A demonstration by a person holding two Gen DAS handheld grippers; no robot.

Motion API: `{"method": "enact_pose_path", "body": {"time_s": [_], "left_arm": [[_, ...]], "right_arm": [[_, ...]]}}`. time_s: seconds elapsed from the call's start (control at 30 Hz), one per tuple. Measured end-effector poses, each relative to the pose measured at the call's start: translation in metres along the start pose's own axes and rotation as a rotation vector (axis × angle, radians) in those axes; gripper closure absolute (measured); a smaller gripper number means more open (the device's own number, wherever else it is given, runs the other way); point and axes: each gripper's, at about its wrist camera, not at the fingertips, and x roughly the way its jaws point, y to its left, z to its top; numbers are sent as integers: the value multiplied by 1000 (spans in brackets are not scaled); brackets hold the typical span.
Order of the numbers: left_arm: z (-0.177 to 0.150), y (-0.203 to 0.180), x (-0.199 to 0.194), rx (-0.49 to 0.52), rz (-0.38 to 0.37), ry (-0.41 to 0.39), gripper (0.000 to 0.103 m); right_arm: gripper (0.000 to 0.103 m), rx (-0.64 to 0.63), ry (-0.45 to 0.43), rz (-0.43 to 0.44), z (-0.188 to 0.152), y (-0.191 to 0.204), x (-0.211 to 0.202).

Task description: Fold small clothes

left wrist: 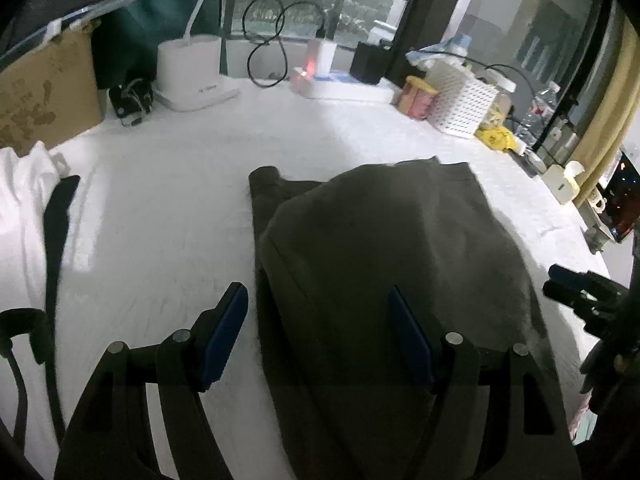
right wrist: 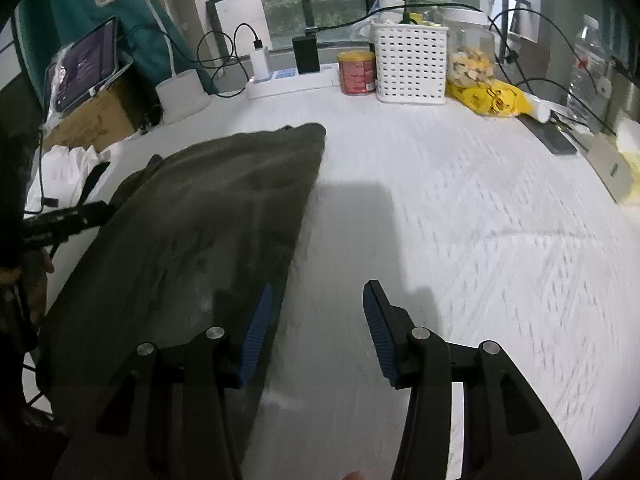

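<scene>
Garment [left wrist: 400, 248], dark and apparently part-folded, lies mid-tabletop [right wrist: 460, 200] for reach. Your left gripper [left wrist: 318, 336] hovers over its near edge, your right gripper [right wrist: 318, 332] beside it; both jaws spread, empty.

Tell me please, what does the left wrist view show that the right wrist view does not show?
Only the left wrist view shows the left gripper with its jaws open, nothing between the pads.

Only the right wrist view shows the tablet on the cardboard box, the phone and the open right gripper.

Both show the dark garment on the white table, the white basket, the red can and the lamp base.
</scene>
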Motion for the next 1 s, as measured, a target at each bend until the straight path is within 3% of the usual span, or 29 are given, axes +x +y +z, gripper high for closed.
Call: {"method": "enact_pose_path", "body": {"time_s": [0.3, 0.37, 0.67, 1.0], "left_arm": [[13, 5, 18, -11, -20, 18, 29], [16, 4, 21, -20, -41, 18, 23], [25, -5, 28, -60, -176, 59, 23], [28, -23, 37, 3, -205, 71, 23]], "right_arm": [[52, 6, 17, 32, 32, 4, 32], [52, 9, 19, 42, 37, 5, 38], [52, 32, 41, 112, 58, 11, 65], [52, 2, 36, 151, 69, 20, 80]]}}
